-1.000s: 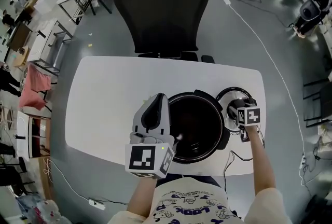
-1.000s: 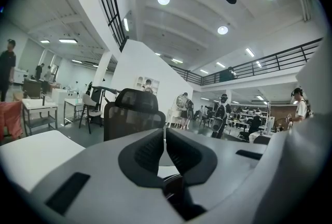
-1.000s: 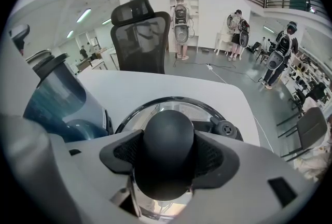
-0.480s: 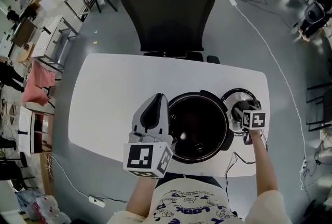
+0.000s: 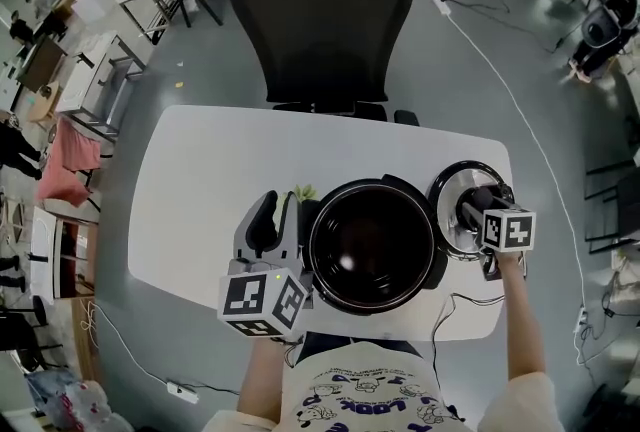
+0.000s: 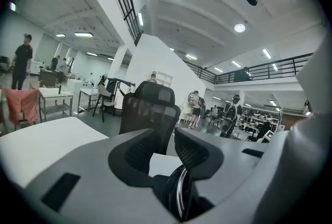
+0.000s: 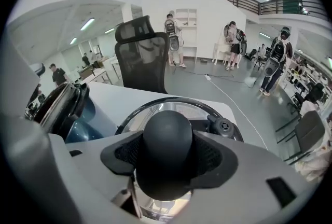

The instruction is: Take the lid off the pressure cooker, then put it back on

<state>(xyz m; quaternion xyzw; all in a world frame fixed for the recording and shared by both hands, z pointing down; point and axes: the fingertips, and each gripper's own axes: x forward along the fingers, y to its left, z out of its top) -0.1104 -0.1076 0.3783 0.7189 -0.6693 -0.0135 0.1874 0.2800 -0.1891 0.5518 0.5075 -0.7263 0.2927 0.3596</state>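
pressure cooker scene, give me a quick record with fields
cooker: pressure cooker uncovered, on the white table, near the person's edge
lid: lid off, to the cooker's right
right tongs: right tongs shut on the lid's black knob
left tongs: left tongs at the cooker's left side, open, jaws have just been opening, pads pressing on nothing
behind: black office chair beyond the table
task stage: lid removed, not yet back on
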